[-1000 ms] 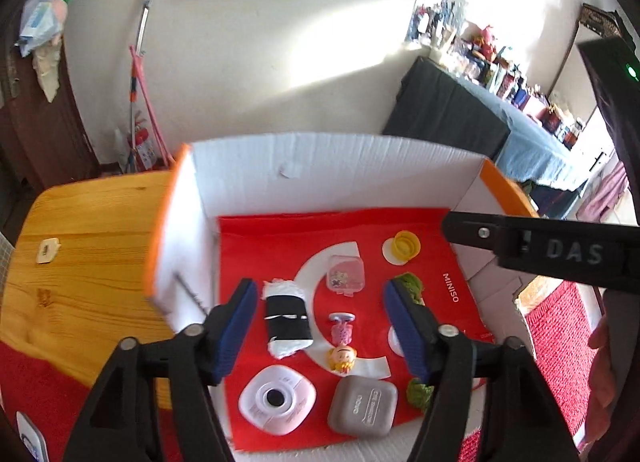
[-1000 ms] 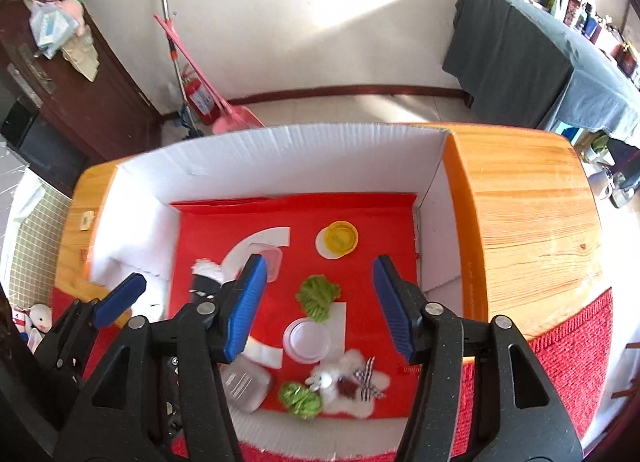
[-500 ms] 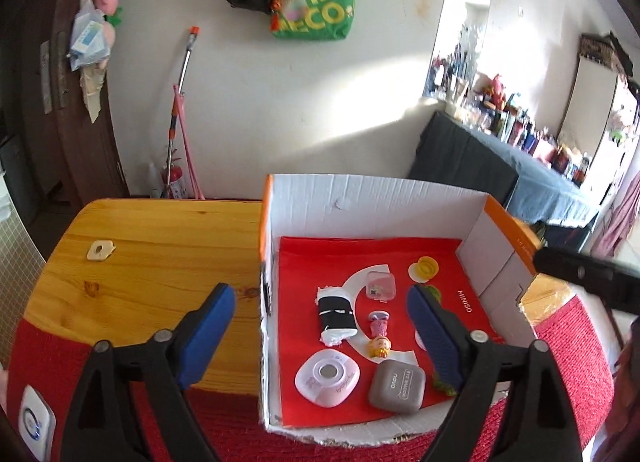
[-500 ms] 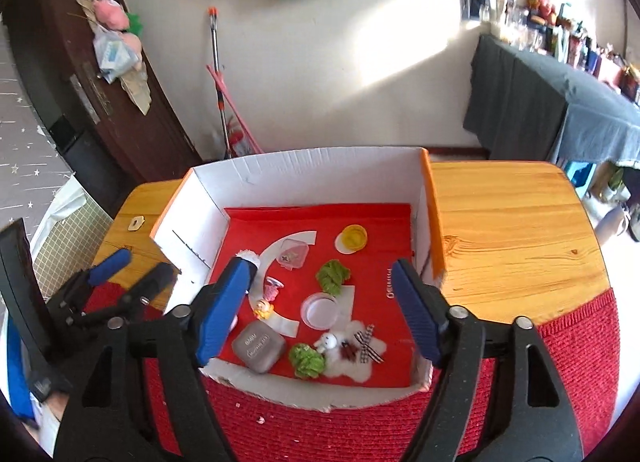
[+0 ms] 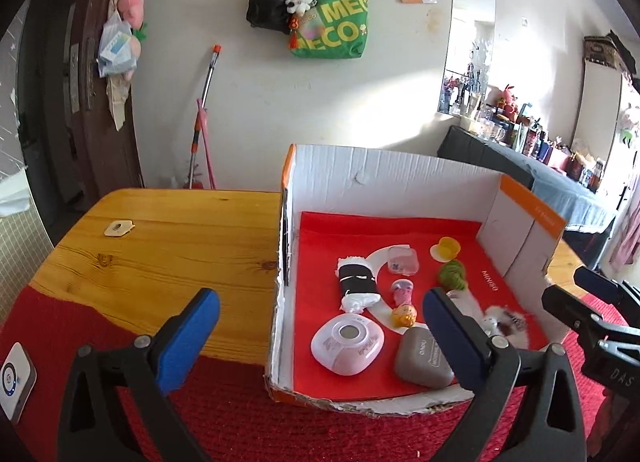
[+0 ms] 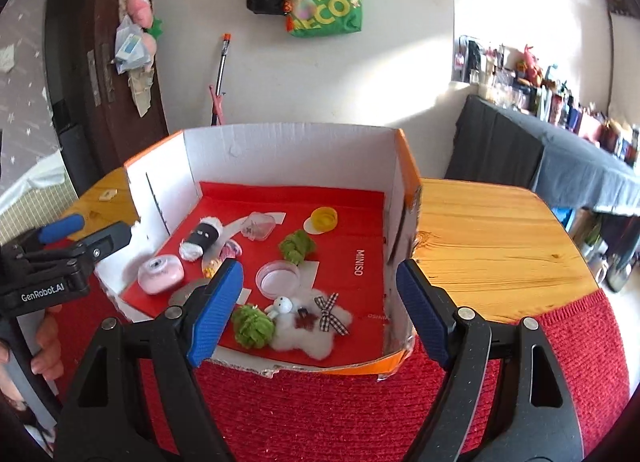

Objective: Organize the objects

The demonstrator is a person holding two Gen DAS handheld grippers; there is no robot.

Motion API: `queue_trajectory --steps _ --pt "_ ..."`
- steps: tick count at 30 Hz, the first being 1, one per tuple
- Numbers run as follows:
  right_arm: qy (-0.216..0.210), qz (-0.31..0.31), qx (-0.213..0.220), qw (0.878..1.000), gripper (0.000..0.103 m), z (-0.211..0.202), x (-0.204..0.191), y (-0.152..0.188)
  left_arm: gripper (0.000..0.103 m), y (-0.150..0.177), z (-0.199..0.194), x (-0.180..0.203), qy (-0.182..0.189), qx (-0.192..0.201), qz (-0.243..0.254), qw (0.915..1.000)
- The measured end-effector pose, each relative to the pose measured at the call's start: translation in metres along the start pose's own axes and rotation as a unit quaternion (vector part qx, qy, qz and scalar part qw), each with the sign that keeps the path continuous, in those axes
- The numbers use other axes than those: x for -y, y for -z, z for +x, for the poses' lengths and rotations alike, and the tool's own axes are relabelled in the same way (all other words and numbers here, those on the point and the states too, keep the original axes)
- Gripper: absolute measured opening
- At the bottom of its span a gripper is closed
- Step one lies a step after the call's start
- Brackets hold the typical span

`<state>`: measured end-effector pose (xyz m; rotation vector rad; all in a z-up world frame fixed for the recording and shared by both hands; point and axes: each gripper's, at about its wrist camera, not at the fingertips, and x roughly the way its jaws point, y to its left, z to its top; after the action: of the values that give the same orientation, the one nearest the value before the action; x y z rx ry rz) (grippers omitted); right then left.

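Both grippers hang over the near edge of the tabletop [image 5: 160,246], pointed down and forward at an open cardboard box [image 5: 384,186] with white inner walls and a red liner. The left gripper [image 5: 316,338] has its jaws spread wide, having just been opening, with nothing between the blue pads; the box's near left corner sits between and just ahead of its fingers. Just past its right finger lie a grey case [image 5: 424,356] and a pink round device [image 5: 347,347], with a black-and-white roll [image 5: 357,288] and a small doll figure [image 5: 403,302] farther on. The right gripper [image 6: 316,312] is also open, a little less wide, its jaws likewise just opened and empty. Between its fingers and just ahead lie a white fluffy toy with a checked bow [image 6: 312,324], a green pompom [image 6: 253,326] beside it, and a clear round lid [image 6: 278,277]. Farther out are a second green pompom [image 6: 297,245], a yellow cap [image 6: 324,219] and a clear small case [image 6: 259,225]. The box's right wall stands just ahead of the right finger. At the left rim of the right wrist view, fingers of a hand [image 6: 46,346] wrap the other gripper's handle.
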<state>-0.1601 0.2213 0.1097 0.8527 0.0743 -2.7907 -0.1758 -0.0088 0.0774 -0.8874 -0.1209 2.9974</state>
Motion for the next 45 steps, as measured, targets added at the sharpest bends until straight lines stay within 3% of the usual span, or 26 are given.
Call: queue_trajectory --steps 7,19,23,45 --pt "0.008 -0.016 0.000 1.000 0.079 0.021 -0.007 0.012 0.103 0.012 0.007 0.017 -0.012 0.009 0.041 0.9990" --pt "0.018 0.003 -0.027 0.999 0.080 0.042 0.003 0.017 0.103 0.018 0.023 0.013 -0.006 -0.016 0.030 0.9994" --pt "0.024 -0.011 -0.035 0.999 0.084 0.045 -0.002 0.018 0.103 0.019 0.028 0.016 -0.003 -0.030 0.038 0.9988" --pt "0.021 0.004 -0.017 1.000 0.085 0.039 0.003 0.018 0.103 0.022 0.024 0.016 0.000 -0.030 0.038 0.9988"
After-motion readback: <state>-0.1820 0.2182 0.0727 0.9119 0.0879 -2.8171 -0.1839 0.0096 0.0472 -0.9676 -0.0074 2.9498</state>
